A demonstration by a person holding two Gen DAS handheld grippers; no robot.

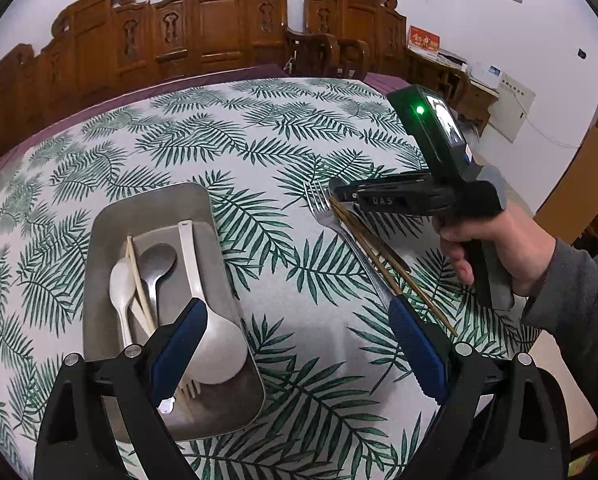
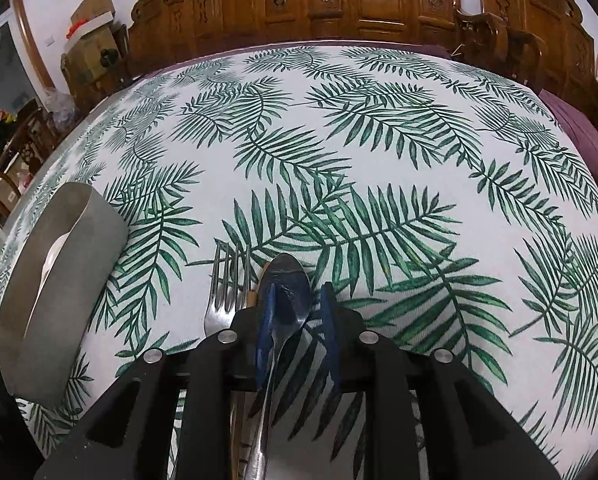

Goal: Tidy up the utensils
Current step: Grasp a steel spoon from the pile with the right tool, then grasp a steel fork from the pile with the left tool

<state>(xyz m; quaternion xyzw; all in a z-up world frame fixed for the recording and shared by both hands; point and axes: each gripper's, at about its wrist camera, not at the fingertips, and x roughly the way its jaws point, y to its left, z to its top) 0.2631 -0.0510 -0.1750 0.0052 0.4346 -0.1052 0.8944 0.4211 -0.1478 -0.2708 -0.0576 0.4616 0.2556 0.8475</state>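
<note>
The leaf-print tablecloth (image 2: 379,140) fills both views. On it, at the lower left of the left wrist frame, sits the steel tray (image 1: 147,216), already holding a white rice paddle (image 1: 211,332), a white spoon (image 1: 121,292), a metal spoon (image 1: 157,264), pale chopsticks (image 1: 139,280) and a small pale fork (image 1: 187,390). Right of centre in that frame lie a steel fork (image 1: 327,216) and dark chopsticks (image 1: 383,264), both slanting from upper left to lower right.

The left gripper (image 1: 299,352) hangs wide apart with nothing between its pads, one pad over the tray.

The right gripper (image 2: 297,308) has its blue pads closed in around a steel spoon (image 2: 285,288) — bowl forward, handle running back along the gripper's own axis. Whether it is firmly pinched cannot be told. From this gripper the tray (image 2: 59,280) lies at the left edge of the frame, so the carry likely goes leftward — and the right hand (image 1: 495,248) is the one placed for it.
</note>
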